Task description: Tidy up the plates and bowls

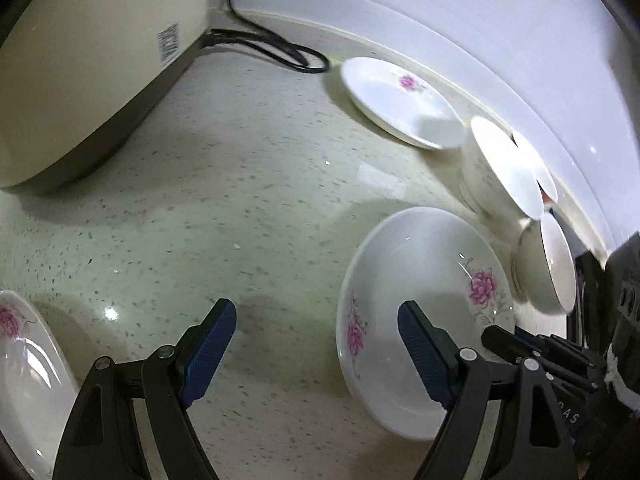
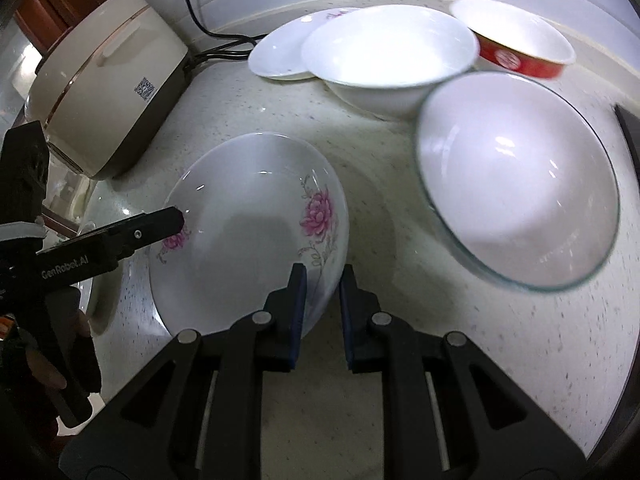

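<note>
Speckled pale counter (image 2: 400, 208) — right claw (image 2: 322, 276) clamps the rim of the white flowered plate (image 2: 240, 240), carrying it; left claw (image 1: 316, 320) gapes empty beside it. Next, probably: stack it onto another flowered plate.

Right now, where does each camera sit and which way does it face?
Left wrist: on the open left gripper, angled down at the countertop; its blue fingers show.
Right wrist: on the right gripper, angled down, clamping the flowered plate; a hand shows.
Shared: that plate and the rice cooker.
</note>
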A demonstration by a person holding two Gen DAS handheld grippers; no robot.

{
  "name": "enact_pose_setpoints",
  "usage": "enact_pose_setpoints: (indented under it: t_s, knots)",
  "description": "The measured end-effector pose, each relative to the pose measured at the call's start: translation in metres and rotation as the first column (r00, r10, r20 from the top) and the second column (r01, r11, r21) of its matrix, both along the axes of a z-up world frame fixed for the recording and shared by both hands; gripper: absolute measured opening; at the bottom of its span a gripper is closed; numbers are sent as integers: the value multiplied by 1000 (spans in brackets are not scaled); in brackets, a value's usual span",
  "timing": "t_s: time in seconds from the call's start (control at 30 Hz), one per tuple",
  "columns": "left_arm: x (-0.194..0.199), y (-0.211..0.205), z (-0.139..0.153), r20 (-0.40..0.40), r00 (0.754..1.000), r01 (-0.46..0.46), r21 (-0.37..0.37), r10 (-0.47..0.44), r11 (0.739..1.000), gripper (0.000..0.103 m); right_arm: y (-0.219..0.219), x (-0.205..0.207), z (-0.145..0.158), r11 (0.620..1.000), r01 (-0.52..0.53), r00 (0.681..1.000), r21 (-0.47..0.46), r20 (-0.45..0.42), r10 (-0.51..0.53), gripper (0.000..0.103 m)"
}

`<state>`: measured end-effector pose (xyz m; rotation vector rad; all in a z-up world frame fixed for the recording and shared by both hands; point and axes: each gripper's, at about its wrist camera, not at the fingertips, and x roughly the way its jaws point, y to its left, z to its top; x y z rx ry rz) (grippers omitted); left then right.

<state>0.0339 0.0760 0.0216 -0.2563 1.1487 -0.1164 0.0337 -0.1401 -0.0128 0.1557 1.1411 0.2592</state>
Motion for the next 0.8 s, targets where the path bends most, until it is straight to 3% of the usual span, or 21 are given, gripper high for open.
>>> enact_pose_setpoints:
  t_s: [0.4,0.47,0.53,0.63,0.8]
  knots:
    - [9,-33,-6,-10,999,38,30,-37,999,83,-9,-6,0,998,44,999,52,-26,-43,28]
    - [11,-36,-5,-3,999,47,-2,-47,999,73,-8,-7,0,998,40,999,50,-23,-38,28]
    - [11,-45,-5,1,997,76,7,-76,997,41,-8,-10,-1,998,30,999,55,-18,-29,28]
    - [5,-57,-8,13,994,109,43,-110,993,32,-8,-14,-1,999,22,1000,46,2,-22,27]
    - [-9,-58,-8,23,994,109,54,-110,993,30,-16,-14,-3,997,42,999,69,-5,-41,19]
